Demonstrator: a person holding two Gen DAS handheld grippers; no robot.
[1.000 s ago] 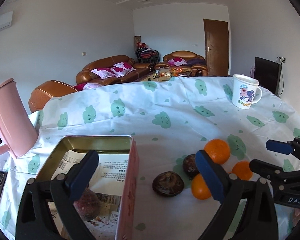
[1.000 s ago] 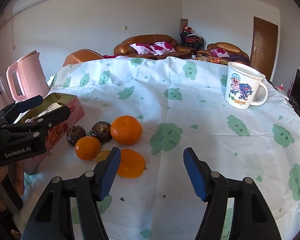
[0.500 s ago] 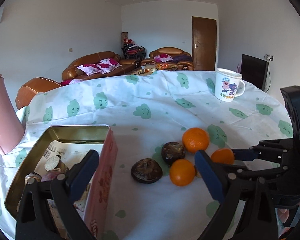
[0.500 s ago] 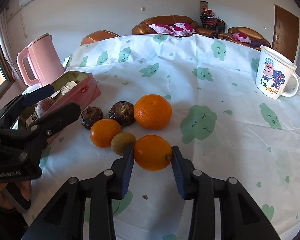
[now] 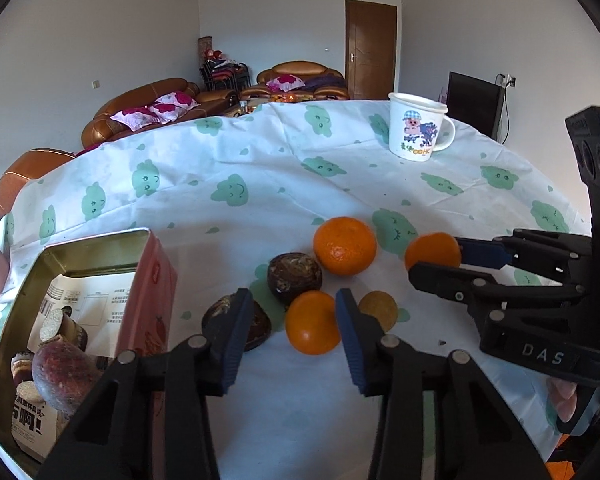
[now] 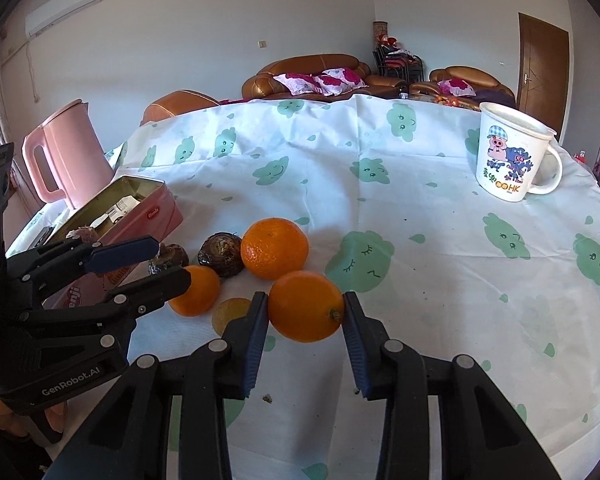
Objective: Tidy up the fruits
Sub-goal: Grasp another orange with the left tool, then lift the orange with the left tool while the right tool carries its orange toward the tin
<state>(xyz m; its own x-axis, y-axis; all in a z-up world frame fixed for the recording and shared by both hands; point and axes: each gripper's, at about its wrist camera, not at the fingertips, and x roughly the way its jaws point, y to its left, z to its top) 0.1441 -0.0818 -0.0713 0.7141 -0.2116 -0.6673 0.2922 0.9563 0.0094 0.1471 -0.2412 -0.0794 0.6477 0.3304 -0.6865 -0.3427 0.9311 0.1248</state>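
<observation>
The right claw (image 6: 304, 322) is closed on an orange (image 6: 305, 306), a pad touching each flank, the fruit seemingly resting on the tabletop (image 6: 440, 264). The left claw (image 5: 294, 334) is partly open and holds nothing; a smaller orange (image 5: 313, 322) lies just ahead in its gap, touching neither finger. The open pink tin (image 5: 156, 280), with one reddish fruit (image 5: 62, 376) inside, sits close beside the left claw and well to the left of the right claw, so the gripped orange would probably have to cross the whole cluster leftward.
</observation>
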